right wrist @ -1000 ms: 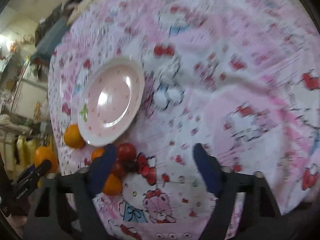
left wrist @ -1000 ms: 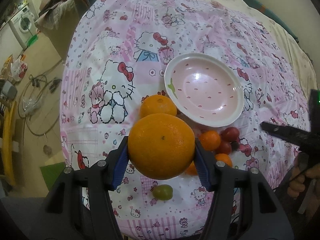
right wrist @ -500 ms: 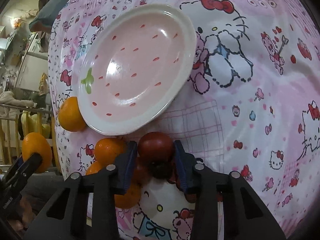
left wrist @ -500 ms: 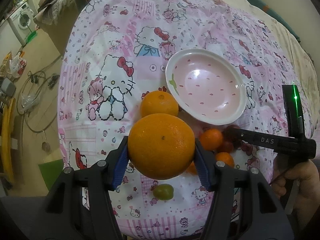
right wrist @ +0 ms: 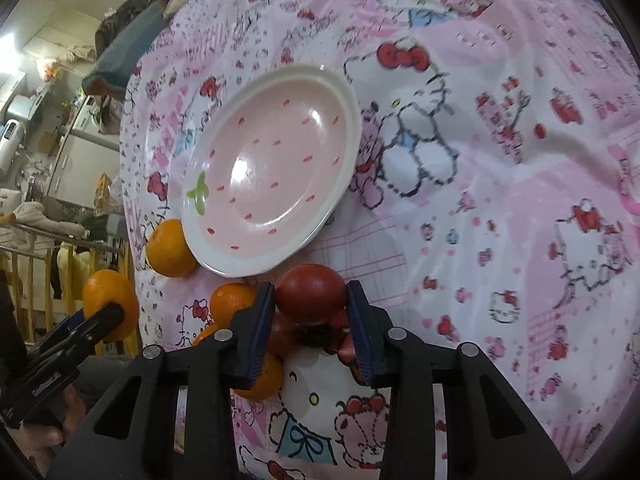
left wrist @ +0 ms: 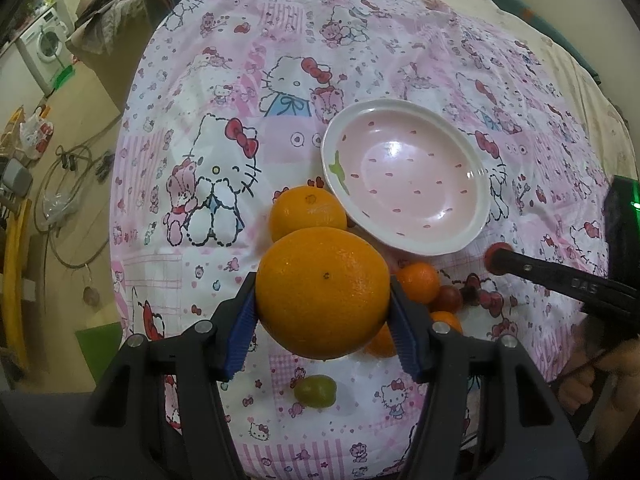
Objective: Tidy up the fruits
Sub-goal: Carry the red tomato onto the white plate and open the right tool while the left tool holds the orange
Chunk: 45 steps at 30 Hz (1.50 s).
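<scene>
My left gripper (left wrist: 322,306) is shut on a large orange (left wrist: 322,293), held above the cloth near the plate's near-left rim. My right gripper (right wrist: 311,307) is shut on a dark red tomato (right wrist: 310,298), lifted just off the plate's near rim; it also shows in the left wrist view (left wrist: 497,263). The pink strawberry-pattern plate (left wrist: 472,236) (right wrist: 320,224) holds nothing. A second orange (left wrist: 307,213) (right wrist: 168,248) touches the plate's left rim. Small tangerines (left wrist: 418,282) (right wrist: 232,302), another red tomato (left wrist: 447,299) and a green fruit (left wrist: 315,391) lie on the cloth.
The Hello Kitty cloth (left wrist: 208,128) covers a round table that drops off at the left. Beyond it are the floor with cables (left wrist: 64,184), a washing machine (left wrist: 42,50) and piled clothes (left wrist: 108,12). The left gripper with its orange shows in the right wrist view (right wrist: 108,304).
My right gripper came in from the right, closed on the red tomato and lifted it off the pile. My left gripper kept its orange and hardly moved.
</scene>
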{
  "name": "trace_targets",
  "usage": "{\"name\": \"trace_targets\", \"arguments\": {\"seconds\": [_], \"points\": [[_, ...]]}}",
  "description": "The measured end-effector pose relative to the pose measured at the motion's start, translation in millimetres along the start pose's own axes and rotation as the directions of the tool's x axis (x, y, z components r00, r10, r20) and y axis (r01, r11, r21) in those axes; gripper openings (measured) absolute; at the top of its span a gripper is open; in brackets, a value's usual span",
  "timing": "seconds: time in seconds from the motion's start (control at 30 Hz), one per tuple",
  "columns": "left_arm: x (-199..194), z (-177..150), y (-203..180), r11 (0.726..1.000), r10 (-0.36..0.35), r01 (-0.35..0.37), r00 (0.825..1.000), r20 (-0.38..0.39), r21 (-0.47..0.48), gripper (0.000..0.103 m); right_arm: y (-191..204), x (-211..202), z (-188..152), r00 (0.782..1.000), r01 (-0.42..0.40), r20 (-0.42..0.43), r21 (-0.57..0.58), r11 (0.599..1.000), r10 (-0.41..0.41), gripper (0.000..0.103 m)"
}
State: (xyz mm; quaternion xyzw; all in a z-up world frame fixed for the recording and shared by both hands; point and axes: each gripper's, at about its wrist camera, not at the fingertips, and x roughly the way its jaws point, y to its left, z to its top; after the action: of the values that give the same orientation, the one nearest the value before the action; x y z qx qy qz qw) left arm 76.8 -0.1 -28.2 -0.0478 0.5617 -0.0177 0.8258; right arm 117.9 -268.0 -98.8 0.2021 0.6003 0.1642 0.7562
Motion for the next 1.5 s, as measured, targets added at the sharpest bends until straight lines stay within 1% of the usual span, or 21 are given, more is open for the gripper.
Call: {"name": "trace_targets", "arguments": {"seconds": [0.13,0.27,0.43,0.53,0.7,0.83,0.97,1.17,1.27,1.5], "points": [[-1.5,0.9,-4.1,1.0,0.018,-0.019,0.999,0.029,0.01,0.056,-10.3,-17.3,0.1,0.999,0.008,0.045,0.019,1.0,-0.009,0.038],[-4.3,1.3,-7.4,0.999,0.034,-0.035,0.998,0.057,0.023,0.056,-17.7,-39.7,0.7,0.994,0.019,0.11,0.021,1.0,-0.021,0.038],[-8.6,4.2,-9.1,0.998,0.044,-0.047,0.996,0.074,0.032,0.056,-18.3,-66.9,5.1,0.981,0.004,0.192,0.007,1.0,-0.005,0.038],[-13.0,9.9,-9.1,0.999,0.044,-0.047,0.996,0.078,0.025,0.056,-15.5,-79.8,9.8,0.973,-0.01,0.229,-0.011,1.0,0.013,0.038],[-19.6,24.6,-12.5,0.997,0.053,-0.057,0.994,0.091,0.043,0.056,-6.1,-95.4,22.6,0.96,-0.02,0.278,-0.059,0.998,0.036,0.038],[-20.0,42.4,-16.4,0.997,0.049,-0.055,0.994,0.093,0.061,0.056,1.7,-96.7,35.2,0.957,-0.013,0.288,-0.099,0.995,0.041,0.038],[-16.1,59.5,-22.8,0.995,0.051,-0.059,0.994,0.093,0.082,0.056,9.1,-88.3,48.7,0.959,-0.014,0.279,-0.125,0.992,0.049,0.038],[-3.4,79.8,-29.0,0.993,0.054,-0.063,0.994,0.092,0.104,0.056,17.6,-69.9,71.5,0.966,-0.057,0.243,-0.135,0.989,0.089,0.038],[3.9,85.7,-27.6,0.993,0.061,-0.07,0.994,0.095,0.095,0.056,19.1,-58.8,81.2,0.97,-0.084,0.218,-0.13,0.988,0.111,0.038],[24.8,93.8,-15.2,0.998,0.045,-0.047,0.997,0.062,0.041,0.056,22.3,-18.8,102.3,0.985,-0.083,0.137,-0.13,0.988,0.1,0.038]]}}
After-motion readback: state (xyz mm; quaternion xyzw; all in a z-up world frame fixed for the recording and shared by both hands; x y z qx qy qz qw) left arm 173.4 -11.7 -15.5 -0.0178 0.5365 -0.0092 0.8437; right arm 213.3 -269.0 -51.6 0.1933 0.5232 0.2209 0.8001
